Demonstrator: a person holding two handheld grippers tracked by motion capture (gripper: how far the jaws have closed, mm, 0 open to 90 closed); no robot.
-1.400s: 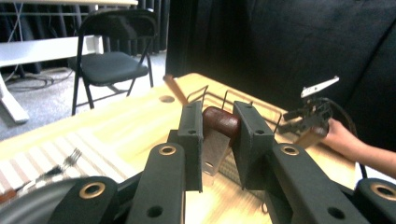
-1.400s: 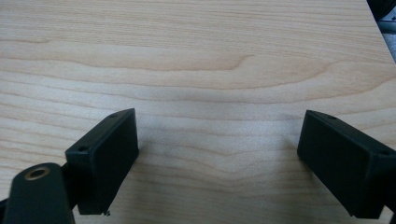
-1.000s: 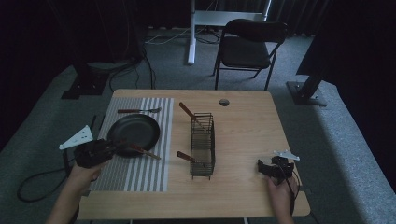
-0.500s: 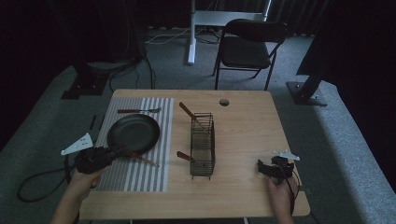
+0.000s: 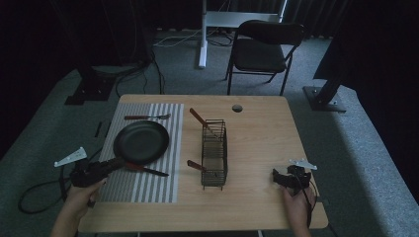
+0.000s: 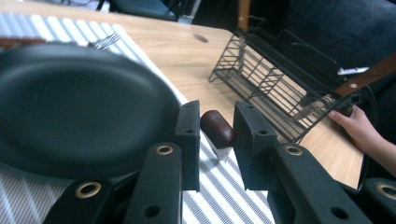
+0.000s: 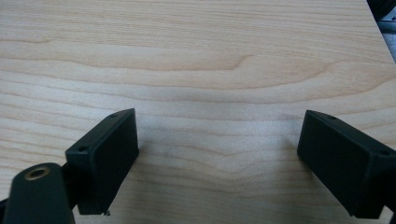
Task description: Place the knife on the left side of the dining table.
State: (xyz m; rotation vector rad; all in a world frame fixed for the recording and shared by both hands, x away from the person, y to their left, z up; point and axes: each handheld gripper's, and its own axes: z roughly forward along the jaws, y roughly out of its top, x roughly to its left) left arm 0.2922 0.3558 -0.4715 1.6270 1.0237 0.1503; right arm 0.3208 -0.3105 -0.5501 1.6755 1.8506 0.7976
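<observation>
A knife (image 5: 148, 170) with a dark brown handle (image 6: 217, 127) lies on the striped mat (image 5: 148, 190), just in front of a black pan (image 5: 141, 142). My left gripper (image 5: 118, 163) reaches in from the table's left edge. Its narrow jaws sit either side of the rounded handle end and close on it (image 6: 216, 114). My right gripper (image 5: 276, 177) rests near the table's front right corner, jaws wide apart (image 7: 217, 158) over bare wood with nothing between them.
A black wire rack (image 5: 214, 153) stands mid-table with two wooden-handled utensils (image 5: 197, 117) poking out. A fork (image 5: 146, 117) lies at the mat's far end. A chair (image 5: 264, 47) stands beyond the table (image 5: 262, 133).
My left gripper has drawn back to the left and toward the person, and the knife has slid the same way with it. The right gripper has stayed put.
</observation>
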